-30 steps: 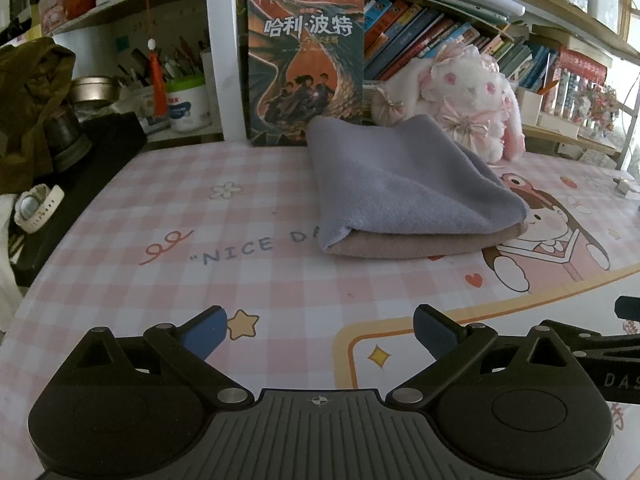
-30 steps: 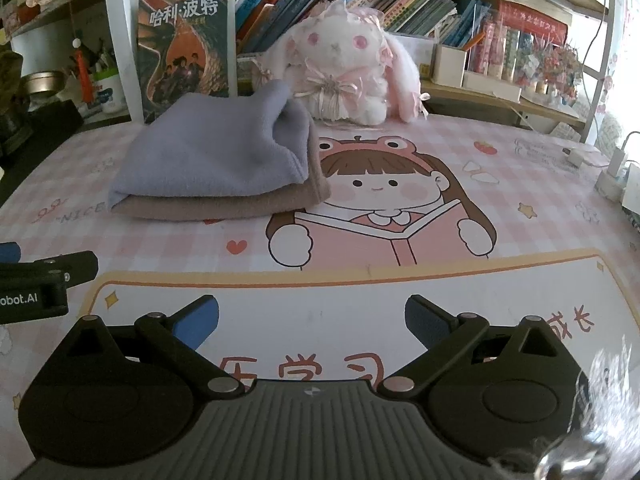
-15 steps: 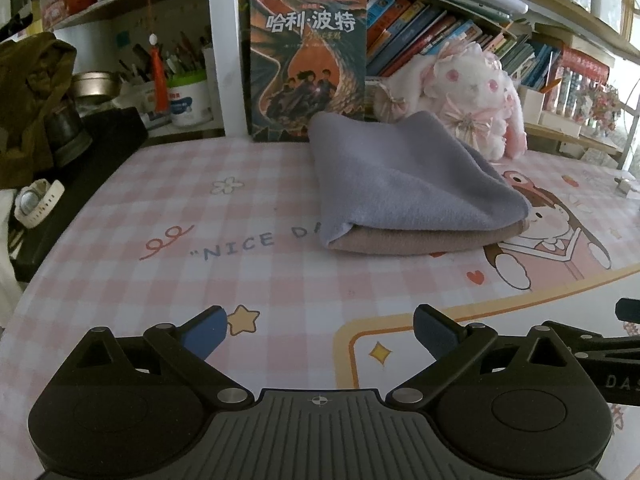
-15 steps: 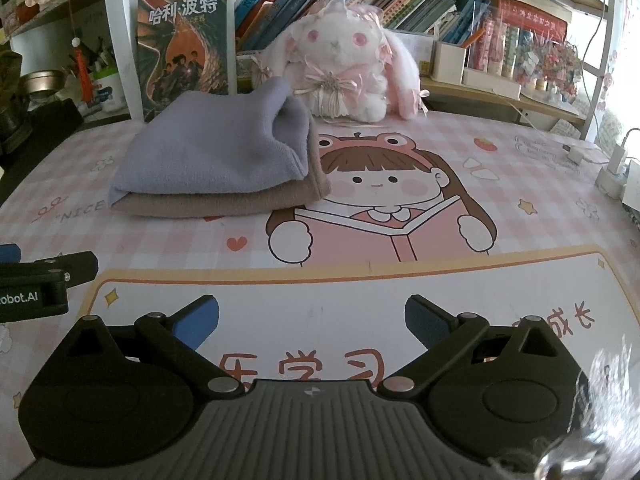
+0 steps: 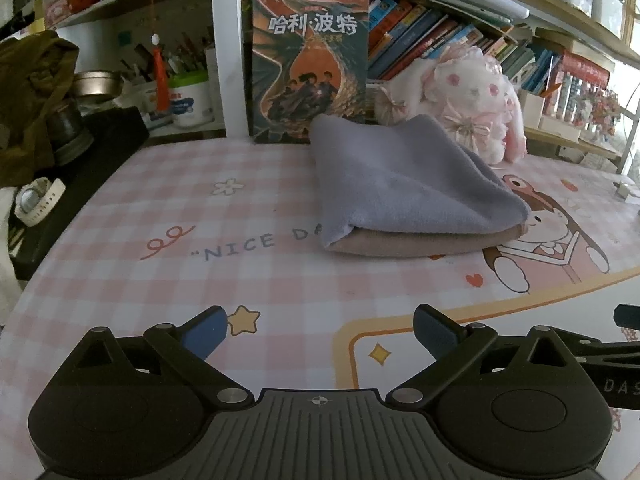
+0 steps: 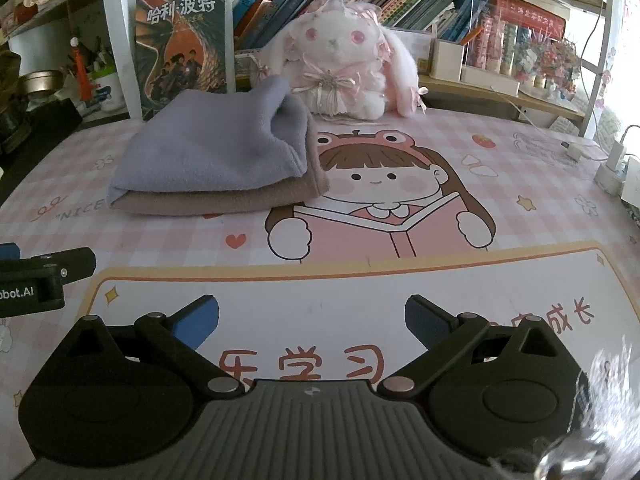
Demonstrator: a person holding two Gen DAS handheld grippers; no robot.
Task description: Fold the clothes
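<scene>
1. Where the shelf [image 5: 120, 12] meets the far left edge: a dark olive bag [image 5: 28, 96], a white wristwatch [image 5: 38, 200] and a white tub [image 5: 190, 98] beside a hanging red tassel [image 5: 160, 76].
2. Low over the pink checked surface [image 5: 160, 276]: left gripper [image 5: 320, 330], blue-padded fingers [image 5: 202, 334] spread wide apart, holding nothing, well short of the cloth.
3. Propped upright against the shelf post: a book with a dark illustrated cover [image 5: 310, 68], just behind the folded stack.
4. Centre of the surface: a folded grey-blue garment [image 5: 400, 188] lying on top of a folded tan garment [image 5: 420, 242], edges roughly aligned, fold bulging slightly open on the right side in the right wrist view.
5. Behind and right of the stack: a white and pink plush rabbit [image 6: 344, 64], sitting upright, near but not clearly touching the cloth.
6. Low over the printed cartoon girl: right gripper [image 6: 312, 322], fingers likewise spread apart and empty.
7. Far right edge: white chargers and cables [image 6: 612, 164].
</scene>
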